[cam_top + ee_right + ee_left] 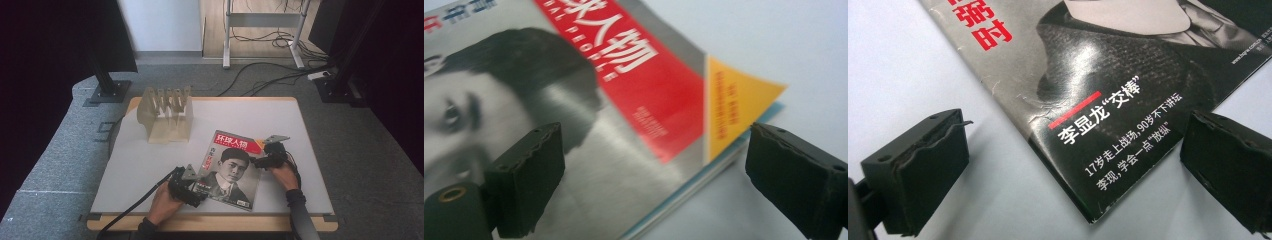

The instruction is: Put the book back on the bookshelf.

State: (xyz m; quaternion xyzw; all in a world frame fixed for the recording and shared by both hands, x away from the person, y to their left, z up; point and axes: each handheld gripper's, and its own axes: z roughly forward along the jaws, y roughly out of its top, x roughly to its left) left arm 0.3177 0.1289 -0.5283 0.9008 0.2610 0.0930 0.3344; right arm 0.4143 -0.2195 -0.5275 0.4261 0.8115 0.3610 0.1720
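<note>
A magazine with a portrait cover and a red title band lies flat on the white table, toward the front right. My left gripper stands open at the magazine's near left corner, one jaw over the bare table and the other past the bottom edge, with the corner between them. My right gripper is open at the magazine's far right edge, near the yellow corner. One of its jaws hangs over the cover and the other over the table beside the page edges; the pads are clear of the paper.
A beige slotted rack stands at the back left of the table. Past the table's far edge are a black stand base, cables on the grey floor and a white frame's legs.
</note>
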